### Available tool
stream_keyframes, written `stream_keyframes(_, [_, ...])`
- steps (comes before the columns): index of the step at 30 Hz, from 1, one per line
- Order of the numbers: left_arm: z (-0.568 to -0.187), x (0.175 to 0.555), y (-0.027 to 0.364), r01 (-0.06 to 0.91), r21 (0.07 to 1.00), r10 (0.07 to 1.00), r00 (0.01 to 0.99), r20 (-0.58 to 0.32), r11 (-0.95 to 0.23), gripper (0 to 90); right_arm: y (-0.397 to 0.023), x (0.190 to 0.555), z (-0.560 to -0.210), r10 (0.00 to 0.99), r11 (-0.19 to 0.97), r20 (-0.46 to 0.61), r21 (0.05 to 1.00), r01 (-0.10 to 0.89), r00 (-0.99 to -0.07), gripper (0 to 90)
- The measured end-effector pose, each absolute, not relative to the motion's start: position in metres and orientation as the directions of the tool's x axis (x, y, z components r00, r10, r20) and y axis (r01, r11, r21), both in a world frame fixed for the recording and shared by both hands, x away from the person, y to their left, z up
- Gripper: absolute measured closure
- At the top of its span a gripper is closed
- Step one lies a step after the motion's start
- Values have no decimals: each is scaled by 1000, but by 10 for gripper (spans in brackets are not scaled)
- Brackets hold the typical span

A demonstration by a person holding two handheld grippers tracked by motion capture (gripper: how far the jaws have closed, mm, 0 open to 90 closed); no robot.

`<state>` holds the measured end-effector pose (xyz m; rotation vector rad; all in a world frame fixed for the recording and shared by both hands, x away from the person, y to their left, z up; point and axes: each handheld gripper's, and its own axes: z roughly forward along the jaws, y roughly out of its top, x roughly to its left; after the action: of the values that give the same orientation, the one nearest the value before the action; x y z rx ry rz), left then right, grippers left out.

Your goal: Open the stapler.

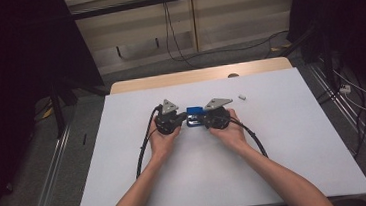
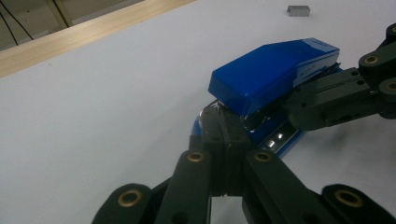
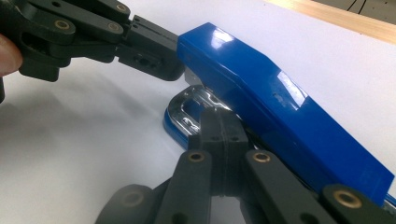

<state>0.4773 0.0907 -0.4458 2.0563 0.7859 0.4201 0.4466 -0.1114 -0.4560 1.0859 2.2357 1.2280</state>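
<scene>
I see a blue stapler [image 1: 194,116] near the middle of the white bench [image 1: 284,139], set between my two claws. In the high view the left claw [image 1: 182,117] comes at it from the left and the right claw [image 1: 205,119] from the right, each held by a hand [image 1: 163,141] with the forearm entering from the bottom edge. A black cable [image 1: 142,149] trails back from the left claw across the bench, and another curves off the right one. A small grey block [image 1: 242,97] lies on the bench well to the right of the stapler, apart from it.

In the left gripper view, the left claw [image 2: 223,135] has its jaws pressed together with no gap between them, and their tips sit against the chrome plate at the end of the stapler's [image 2: 275,77] base, under the raised blue top. The top is tilted up off the base. The right claw [image 2: 299,105] reaches in from the right side of that view and touches the stapler's side beneath the blue top; I cannot tell from here how its jaws stand.

In the right gripper view, the right claw [image 3: 223,128] also has its jaws closed flat against each other, tips touching the shiny metal base of the stapler [image 3: 280,112] just below the blue top. The left claw [image 3: 161,58] comes in from the upper left and meets the stapler's front end.
</scene>
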Motion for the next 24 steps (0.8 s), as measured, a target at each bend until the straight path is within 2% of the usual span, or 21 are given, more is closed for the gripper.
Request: stream_keyframes(24, [-442, 479, 91, 373, 846, 672, 740, -24, -381, 900, -111, 447, -456, 772, 325, 42, 832, 450, -634, 900])
